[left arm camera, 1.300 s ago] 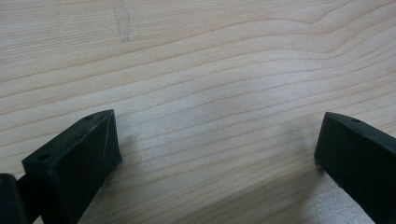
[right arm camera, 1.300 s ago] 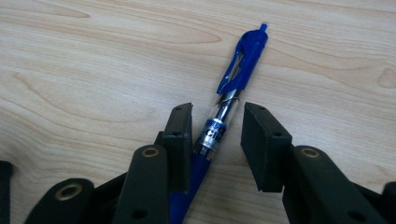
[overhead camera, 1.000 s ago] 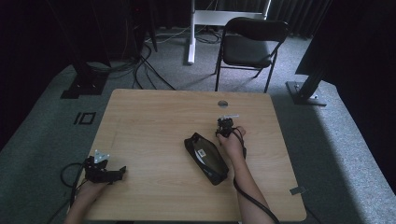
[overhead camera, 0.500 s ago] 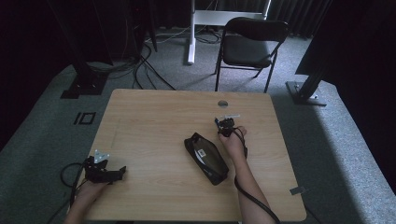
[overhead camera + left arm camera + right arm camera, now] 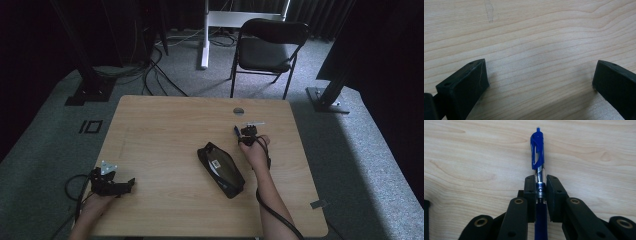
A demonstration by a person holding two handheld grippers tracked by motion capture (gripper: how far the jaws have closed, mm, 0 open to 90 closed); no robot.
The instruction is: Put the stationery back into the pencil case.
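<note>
Now: blue pen [image 5: 538, 157] pinched in right gripper [image 5: 541, 186], long axis along the jaws | pencil case [image 5: 220, 169] just left, nearer | left gripper [image 5: 540, 82] spread, well apart.

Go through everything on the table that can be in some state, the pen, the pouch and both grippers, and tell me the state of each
blue pen: clamped between the right gripper's fingers, clip end sticking out.
black pouch: lying flat on the table, seemingly open.
right gripper: shut on the pen.
left gripper: open, nothing between its fingers, resting low at the table.
</note>
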